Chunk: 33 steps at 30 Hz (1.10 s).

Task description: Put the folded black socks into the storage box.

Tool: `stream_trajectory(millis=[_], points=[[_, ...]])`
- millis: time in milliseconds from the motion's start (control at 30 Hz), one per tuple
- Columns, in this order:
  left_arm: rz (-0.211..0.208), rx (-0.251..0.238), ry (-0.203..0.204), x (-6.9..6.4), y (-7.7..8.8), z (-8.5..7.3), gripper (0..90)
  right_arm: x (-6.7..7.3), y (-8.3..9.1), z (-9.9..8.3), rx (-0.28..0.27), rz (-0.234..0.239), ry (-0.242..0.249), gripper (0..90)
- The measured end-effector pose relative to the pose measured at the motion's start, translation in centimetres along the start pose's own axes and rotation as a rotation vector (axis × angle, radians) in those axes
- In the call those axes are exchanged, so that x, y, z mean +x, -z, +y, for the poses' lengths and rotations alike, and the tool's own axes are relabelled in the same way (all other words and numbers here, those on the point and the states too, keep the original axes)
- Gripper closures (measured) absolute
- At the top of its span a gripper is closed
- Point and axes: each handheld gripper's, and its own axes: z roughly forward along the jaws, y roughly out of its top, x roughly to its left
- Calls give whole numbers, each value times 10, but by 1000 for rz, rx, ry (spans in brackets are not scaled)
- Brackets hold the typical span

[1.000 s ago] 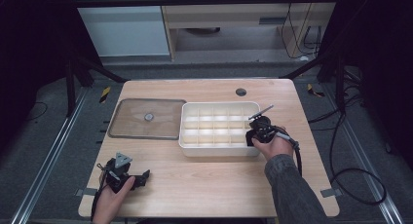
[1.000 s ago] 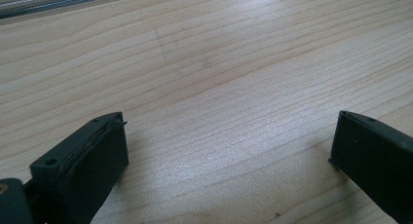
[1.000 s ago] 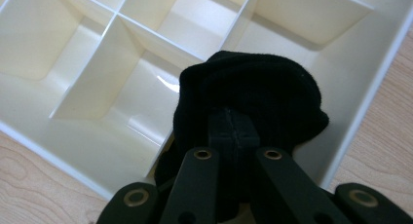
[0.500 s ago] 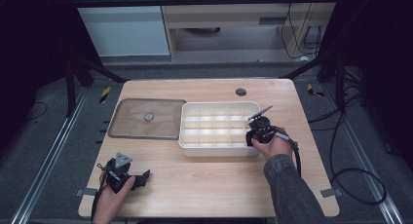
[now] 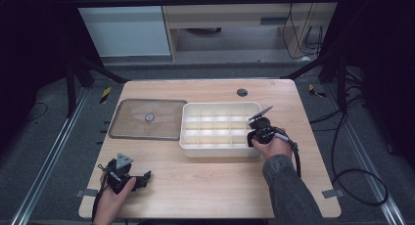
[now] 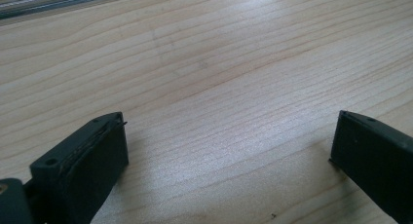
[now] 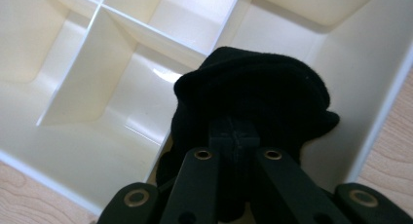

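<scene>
Right gripper [image 5: 258, 129] clamped on a black cloth [image 7: 253, 100] inside the white divided tray [image 5: 195, 150].

Fingers of the right gripper are drawn tight together on the cloth, which sits bunched in a compartment at the tray's near right corner, against the divider and outer wall. Left gripper [image 5: 139, 178] rests low over bare wood at the near left of the table [image 5: 205, 186], well apart from the tray, its fingers [image 6: 97, 151] spread wide with nothing between them. Clear lid [image 5: 147, 118] lies flat just left of the tray.
</scene>
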Motion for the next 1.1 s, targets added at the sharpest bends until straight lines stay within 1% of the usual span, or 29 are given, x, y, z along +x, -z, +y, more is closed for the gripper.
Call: stream_trajectory(millis=[100, 267, 367, 600, 733, 800, 900, 933, 1000, 1100], points=[[0, 0, 0, 0, 0, 0, 0, 2, -1, 2, 8, -17, 5, 900], [-1, 0, -1, 0, 0, 0, 0, 3, -1, 3, 13, -21, 3, 900], [-2, 0, -2, -1, 0, 0, 0, 4, 0, 2, 14, -29, 13, 900], [-2, 0, -3, -1, 0, 0, 0, 2, 5, 1, 16, 3, 14, 900], [-6, -1, -4, -1, -1, 1, 0, 2, 8, 1, 9, 4, 16, 900], [-4, -2, -7, -2, -1, 1, 0, 1, 11, 0, -11, 8, 24, 900], [-4, -1, -10, -2, -1, 1, 0, 2, 21, -2, -50, 6, 24, 900], [-4, 0, -7, -2, -1, 1, 0, 2, 29, -3, -83, 4, 38, 900], [-4, 2, -7, -2, -1, 2, 0, 3, 39, -3, -125, 8, 36, 900], [-5, 1, -6, -2, -1, 2, 0, 3, 52, -3, -193, 13, 47, 900]])
